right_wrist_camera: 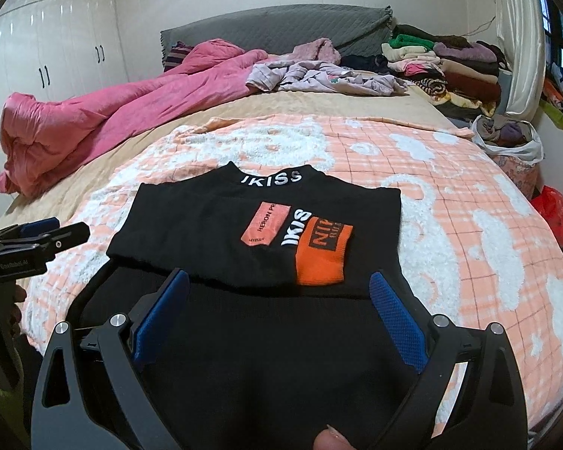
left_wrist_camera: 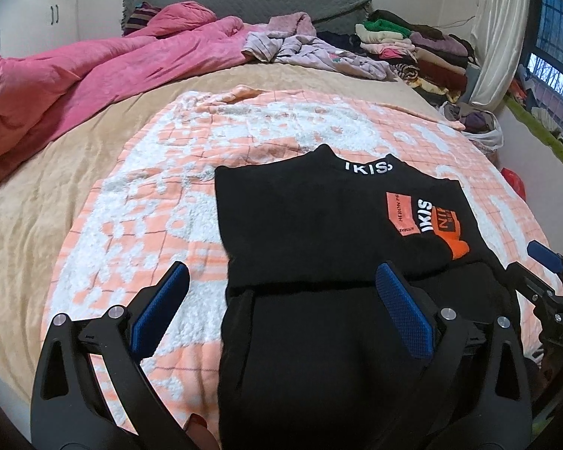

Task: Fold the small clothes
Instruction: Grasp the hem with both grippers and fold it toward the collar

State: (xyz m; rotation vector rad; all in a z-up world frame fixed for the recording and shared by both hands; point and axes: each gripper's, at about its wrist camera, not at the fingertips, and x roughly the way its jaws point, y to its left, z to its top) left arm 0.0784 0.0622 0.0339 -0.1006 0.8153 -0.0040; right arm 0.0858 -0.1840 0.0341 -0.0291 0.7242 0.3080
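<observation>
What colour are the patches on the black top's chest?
Salmon pink and bright orange patches on the black top; clearest in the right wrist view.

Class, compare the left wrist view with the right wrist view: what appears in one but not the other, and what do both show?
Only the left wrist view shows the right tongs at its right edge. Only the right wrist view shows the left tongs at its left edge, the full IKISS collar lettering and wardrobe doors. Both show the black top on the peach blanket, the pink duvet and open tongs holding nothing.
</observation>
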